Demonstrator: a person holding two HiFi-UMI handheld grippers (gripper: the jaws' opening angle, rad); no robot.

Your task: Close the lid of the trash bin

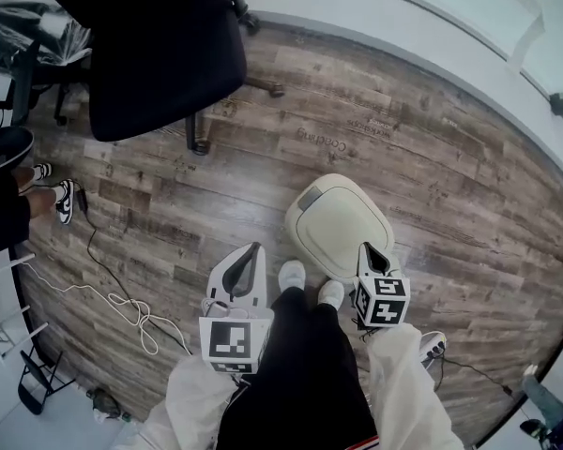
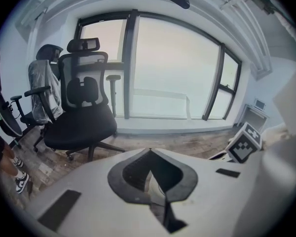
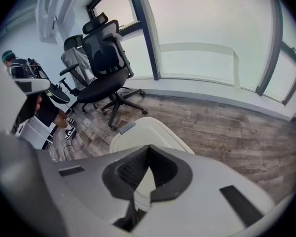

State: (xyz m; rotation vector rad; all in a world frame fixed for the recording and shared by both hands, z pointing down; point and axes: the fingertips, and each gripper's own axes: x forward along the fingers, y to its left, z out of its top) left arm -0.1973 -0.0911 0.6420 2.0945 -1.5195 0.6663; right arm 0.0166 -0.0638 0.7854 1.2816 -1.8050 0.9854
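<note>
The cream trash bin (image 1: 338,228) stands on the wood floor just in front of my feet, its lid lying flat and down, with a grey push tab (image 1: 310,198) at the far edge. In the right gripper view the bin (image 3: 150,130) shows right beyond the jaw tips. My right gripper (image 1: 367,248) hangs over the bin's near right rim, jaws shut with nothing between them. My left gripper (image 1: 256,248) is left of the bin, apart from it, also shut and empty. The left gripper view looks over the floor toward the windows.
A black office chair (image 1: 159,54) stands at the far left, with a second chair behind it (image 2: 44,83). A white cable (image 1: 122,303) trails across the floor at left. Another person's feet (image 1: 56,198) are at the left edge. A window wall runs along the far side.
</note>
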